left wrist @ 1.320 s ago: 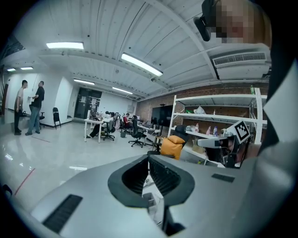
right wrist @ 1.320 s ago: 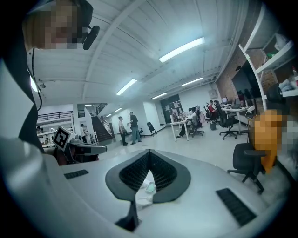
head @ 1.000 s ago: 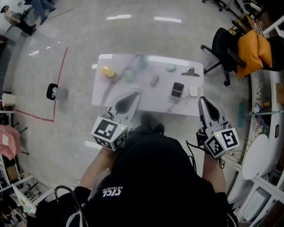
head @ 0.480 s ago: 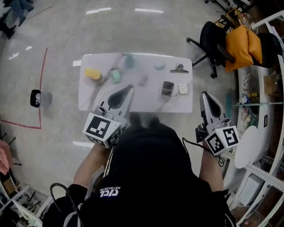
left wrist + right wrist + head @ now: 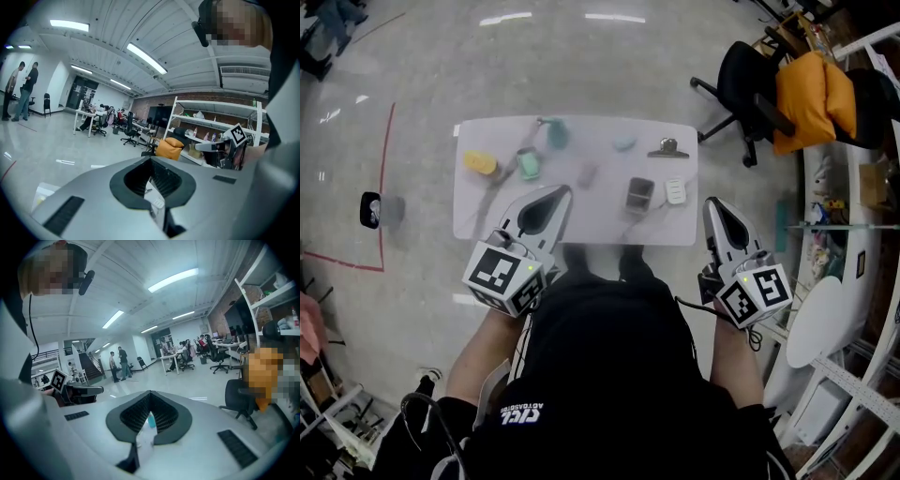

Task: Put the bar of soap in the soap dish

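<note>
In the head view a white table point(image 5: 487, 211) holds a small white bar of soap point(image 5: 676, 192) and, just left of it, a dark rectangular soap dish point(image 5: 639, 194). My left gripper point(image 5: 563, 190) hangs over the table's front edge, shut and empty, left of the dish. My right gripper point(image 5: 710, 202) sits just off the table's right front corner, close to the soap, also shut and empty. In the left gripper view the left gripper point(image 5: 151, 158) shows its tips meeting. The right gripper point(image 5: 150, 392) in its own view is closed the same way.
Also on the table are a yellow object point(image 5: 480, 162), a green item point(image 5: 529, 164), a teal bottle point(image 5: 555, 134), a pinkish piece point(image 5: 588, 174), a pale teal lump point(image 5: 624, 143) and a binder clip point(image 5: 668, 149). An office chair with an orange cushion point(image 5: 811, 94) stands at the right.
The table has slid left in the head view as the person shifted. Both grippers moved with the person, kept to the table's front edge and stayed shut.
</note>
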`<state>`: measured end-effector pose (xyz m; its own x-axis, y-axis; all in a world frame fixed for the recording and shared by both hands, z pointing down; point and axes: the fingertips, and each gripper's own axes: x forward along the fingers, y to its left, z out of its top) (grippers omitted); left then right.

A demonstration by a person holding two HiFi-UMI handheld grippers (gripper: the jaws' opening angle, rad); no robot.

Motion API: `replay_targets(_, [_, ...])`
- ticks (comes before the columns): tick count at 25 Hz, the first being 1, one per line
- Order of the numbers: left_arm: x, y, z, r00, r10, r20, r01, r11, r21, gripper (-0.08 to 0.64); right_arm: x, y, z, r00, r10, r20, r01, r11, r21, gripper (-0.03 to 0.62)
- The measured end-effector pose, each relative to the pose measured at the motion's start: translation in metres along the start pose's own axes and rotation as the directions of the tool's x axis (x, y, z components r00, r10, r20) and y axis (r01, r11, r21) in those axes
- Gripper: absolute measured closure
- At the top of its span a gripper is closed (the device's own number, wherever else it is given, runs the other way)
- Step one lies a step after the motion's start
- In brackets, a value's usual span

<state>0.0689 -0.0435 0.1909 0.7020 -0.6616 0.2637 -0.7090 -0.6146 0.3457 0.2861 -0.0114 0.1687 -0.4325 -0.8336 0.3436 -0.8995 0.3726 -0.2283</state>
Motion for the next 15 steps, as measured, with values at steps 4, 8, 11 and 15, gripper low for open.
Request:
replay_targets(4, [0.035, -0.013, -0.008, 0.999, 0.046, -0.014, -0.046, 0.999, 0.001, 0.551, 0.011, -0.039, -0.008, 0.997, 0.06, -0.041, -0.06, 0.998, -0.008, 0.577])
replay_targets(8, [0.065, -0.02, -0.02, 0.993, 0.12, -0.019, -0.12, 0.993, -0.008, 0.551, 0.028, -0.07, -0.017, 0.986, 0.138, -0.092, -0.141, 0.99, -0.024, 0.577])
replay_targets(11, [0.079, -0.017, -0.033, 0.982, 0.187, -0.019, -0.187, 0.982, -0.021, 0.551, 0.042, -0.084, -0.03, 0.97, 0.193, -0.145, -0.201, 0.979, -0.043, 0.575])
replay_targets(15, [0.094, -0.01, -0.06, 0.975, 0.216, -0.056, -0.219, 0.975, -0.041, 0.551, 0.07, -0.098, -0.057, 0.95, 0.228, -0.212, -0.24, 0.97, -0.033, 0.575])
